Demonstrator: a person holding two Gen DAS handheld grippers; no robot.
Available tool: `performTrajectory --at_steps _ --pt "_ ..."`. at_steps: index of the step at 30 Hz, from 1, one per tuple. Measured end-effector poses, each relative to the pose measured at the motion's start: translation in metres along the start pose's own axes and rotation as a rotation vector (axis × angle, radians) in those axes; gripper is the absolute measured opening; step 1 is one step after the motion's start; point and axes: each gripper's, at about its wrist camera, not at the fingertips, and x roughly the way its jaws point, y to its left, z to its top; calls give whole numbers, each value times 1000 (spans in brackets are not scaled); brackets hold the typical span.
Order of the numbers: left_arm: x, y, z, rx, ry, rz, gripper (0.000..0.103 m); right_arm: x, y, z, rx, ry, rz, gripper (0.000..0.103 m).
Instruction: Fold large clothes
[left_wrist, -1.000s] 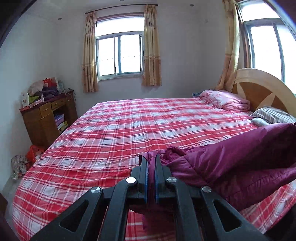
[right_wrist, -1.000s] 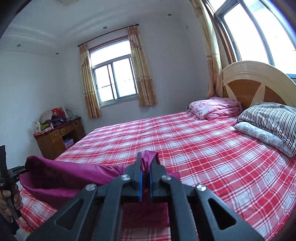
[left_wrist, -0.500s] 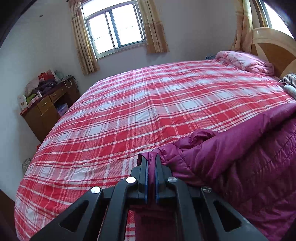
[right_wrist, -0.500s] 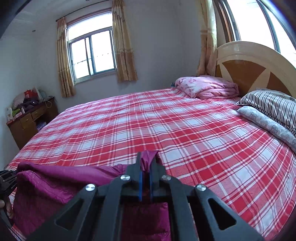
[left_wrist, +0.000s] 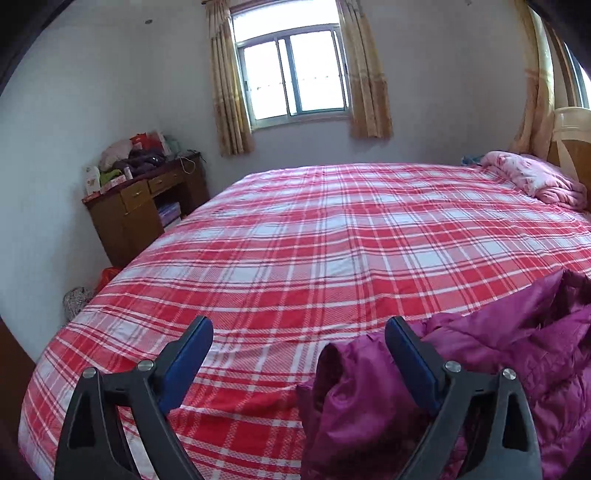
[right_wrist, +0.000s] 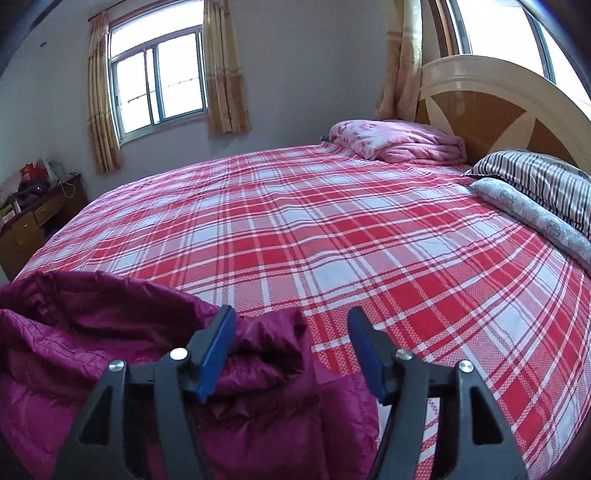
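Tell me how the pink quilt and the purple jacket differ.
The pink quilt is pale, floral and neatly folded; the purple jacket is dark, plain, shiny and crumpled. The quilt sits far off by the headboard; the jacket lies at the near edge. Both rest on the plaid bed.

The big bed (right_wrist: 295, 229) with the red checked sheet is mostly bare, so a hand could pass freely over its whole middle and far side. The puffy purple coat (right_wrist: 110, 369) is heaped at the near edge and blocks that part. By the wooden headboard (right_wrist: 491, 107), a pink folded blanket (right_wrist: 402, 142) and two pillows (right_wrist: 535, 199) fill up the space. A brown desk (left_wrist: 144, 206) piled with stuff stands beside the bed, against the wall.
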Motion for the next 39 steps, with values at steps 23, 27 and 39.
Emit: performTrajectory --at_steps 23,27,39 --pt "54 -128 -43 246 113 143 96 29 111 -24 -278 83 81 90" --pt "66 -124 -46 210 164 107 99 45 98 -24 -223 154 87 90" --pt "81 -132 -51 219 234 97 102 50 97 -28 -212 206 71 90"
